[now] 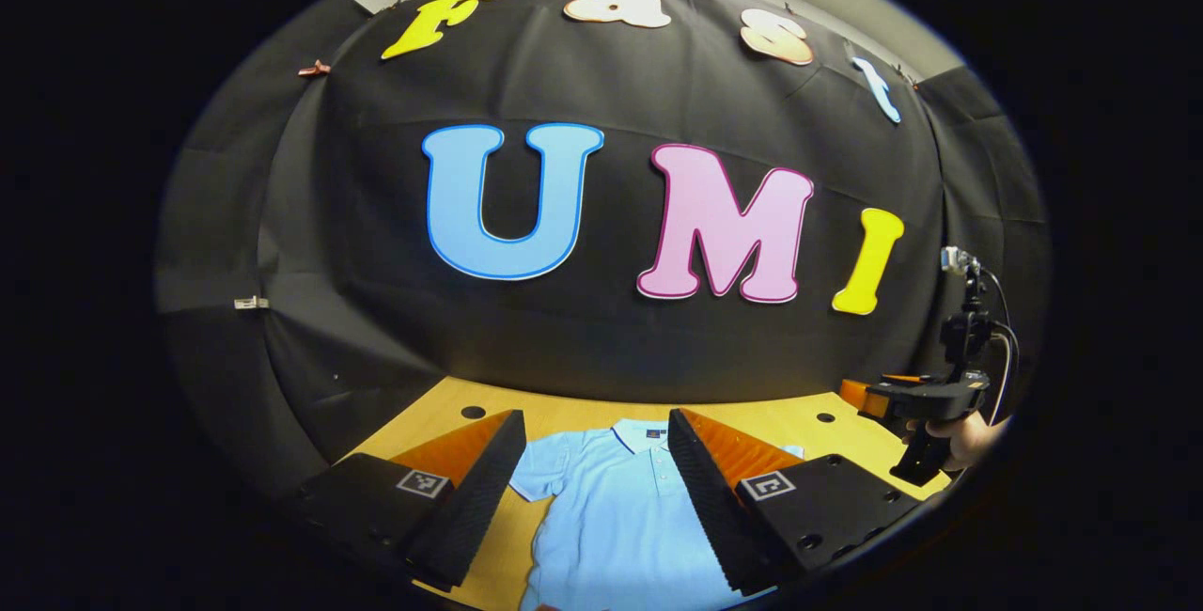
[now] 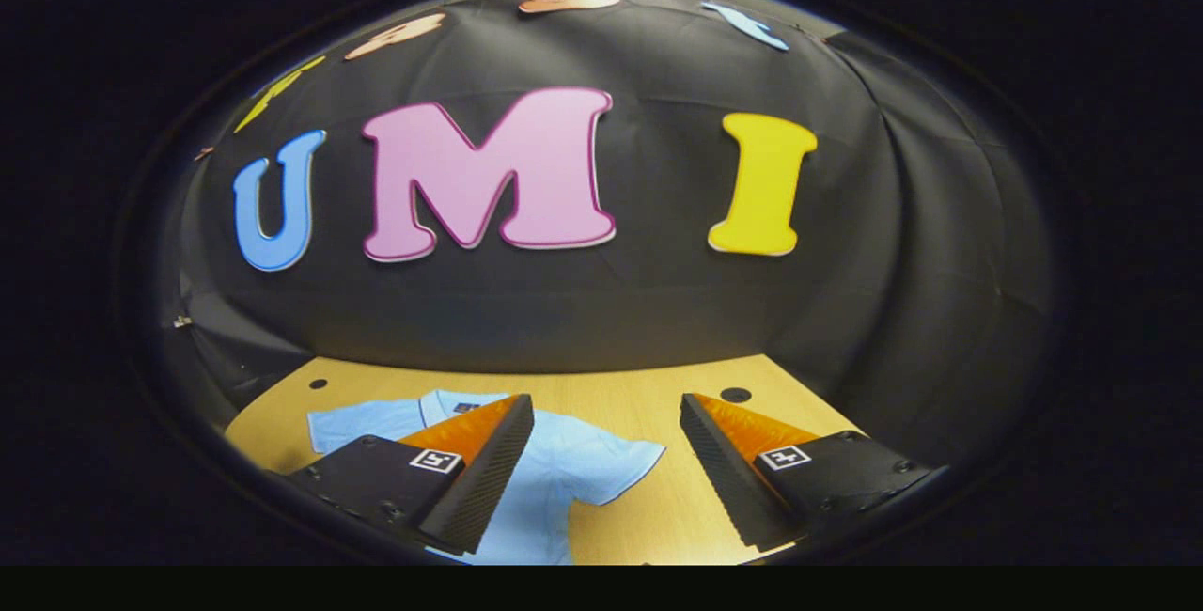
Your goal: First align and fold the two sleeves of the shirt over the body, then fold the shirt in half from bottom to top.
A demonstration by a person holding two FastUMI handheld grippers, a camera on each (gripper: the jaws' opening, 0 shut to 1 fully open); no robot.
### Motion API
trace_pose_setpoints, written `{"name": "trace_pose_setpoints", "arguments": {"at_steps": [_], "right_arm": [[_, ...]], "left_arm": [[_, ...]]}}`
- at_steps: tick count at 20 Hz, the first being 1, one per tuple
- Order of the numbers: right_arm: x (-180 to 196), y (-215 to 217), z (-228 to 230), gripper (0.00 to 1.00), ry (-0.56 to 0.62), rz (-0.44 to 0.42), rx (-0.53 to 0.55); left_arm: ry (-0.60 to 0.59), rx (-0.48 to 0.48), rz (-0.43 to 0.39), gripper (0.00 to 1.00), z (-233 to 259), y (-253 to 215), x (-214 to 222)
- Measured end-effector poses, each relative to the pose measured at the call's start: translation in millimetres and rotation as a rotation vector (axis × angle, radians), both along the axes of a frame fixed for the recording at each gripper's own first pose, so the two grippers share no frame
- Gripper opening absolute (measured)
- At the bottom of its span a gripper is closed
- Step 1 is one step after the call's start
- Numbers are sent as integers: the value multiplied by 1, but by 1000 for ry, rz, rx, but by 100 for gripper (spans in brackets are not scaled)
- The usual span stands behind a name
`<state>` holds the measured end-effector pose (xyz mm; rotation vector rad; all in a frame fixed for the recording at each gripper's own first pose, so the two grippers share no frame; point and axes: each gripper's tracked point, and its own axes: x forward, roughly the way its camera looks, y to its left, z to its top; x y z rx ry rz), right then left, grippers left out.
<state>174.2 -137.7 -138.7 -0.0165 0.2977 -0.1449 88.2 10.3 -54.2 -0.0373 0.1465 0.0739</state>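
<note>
A light blue polo shirt (image 1: pixel 601 517) lies flat on the wooden table (image 1: pixel 564 409), collar toward the far wall and both short sleeves spread out. My left gripper (image 1: pixel 594 428) hangs open above the shirt's chest, with nothing between its fingers. In the right gripper view the same shirt (image 2: pixel 564 470) lies at lower left, its near sleeve (image 2: pixel 625 461) reaching toward the middle. My right gripper (image 2: pixel 606 414) is open over that sleeve and the bare table beside it. The right gripper (image 1: pixel 926 399) also shows at the far right of the left gripper view, held by a hand (image 1: pixel 973 437).
The black cloth wall stands close behind the table's far edge. Small dark holes (image 1: pixel 473 412) (image 2: pixel 735 395) dot the tabletop near the back. Bare wood (image 2: pixel 677 508) lies to the right of the shirt.
</note>
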Motion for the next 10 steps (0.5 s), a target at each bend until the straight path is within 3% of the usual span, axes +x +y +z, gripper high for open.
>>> {"name": "trace_pose_setpoints", "arguments": {"at_steps": [10], "right_arm": [[75, -47, -133, 98, 297, -2, 37]], "left_arm": [[92, 5, 95, 97, -30, 8, 18]]}}
